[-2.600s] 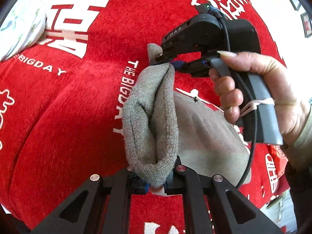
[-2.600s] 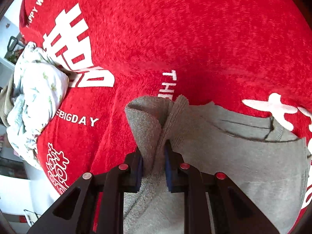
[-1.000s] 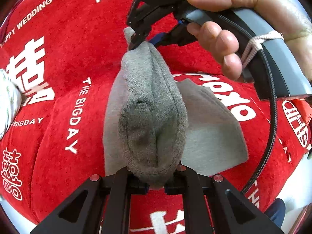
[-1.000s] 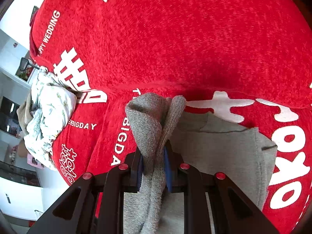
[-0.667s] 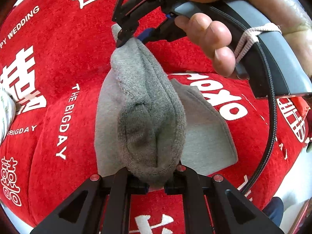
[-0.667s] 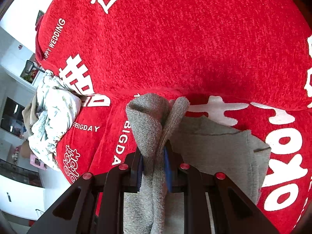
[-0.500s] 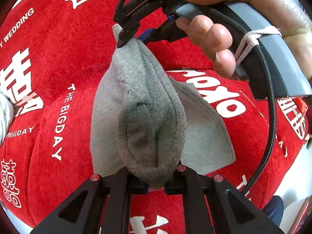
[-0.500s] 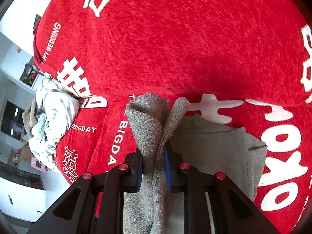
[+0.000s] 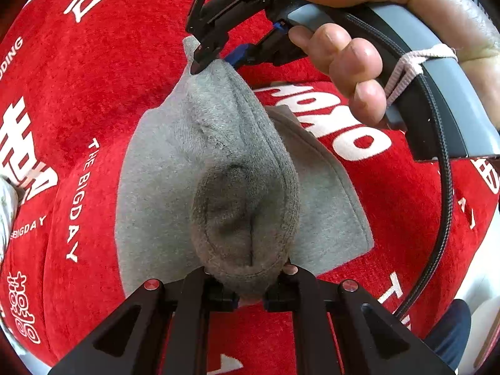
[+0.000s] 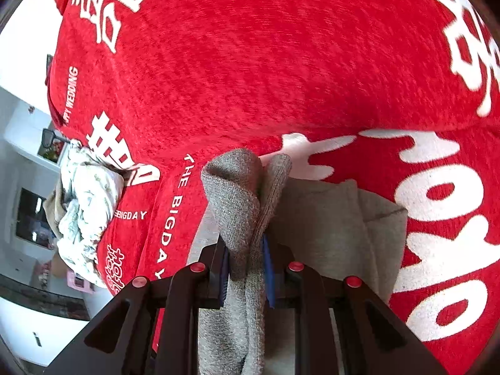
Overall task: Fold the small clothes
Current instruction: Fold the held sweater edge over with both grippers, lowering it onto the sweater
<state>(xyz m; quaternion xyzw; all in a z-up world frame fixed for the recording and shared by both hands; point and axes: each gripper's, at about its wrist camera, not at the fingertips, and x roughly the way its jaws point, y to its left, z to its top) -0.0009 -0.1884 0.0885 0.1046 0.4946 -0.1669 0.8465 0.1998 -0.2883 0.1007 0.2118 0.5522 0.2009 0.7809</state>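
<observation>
Your left gripper pinches one bunched corner of the small grey knitted garment, and your right gripper clamps another corner. The garment hangs between them, its lower part on the red plush blanket with white lettering.

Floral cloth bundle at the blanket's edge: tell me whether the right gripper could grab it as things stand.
Probably not: the right gripper is shut on the grey garment, so its jaws are occupied, and the floral bundle lies well off to the side.
</observation>
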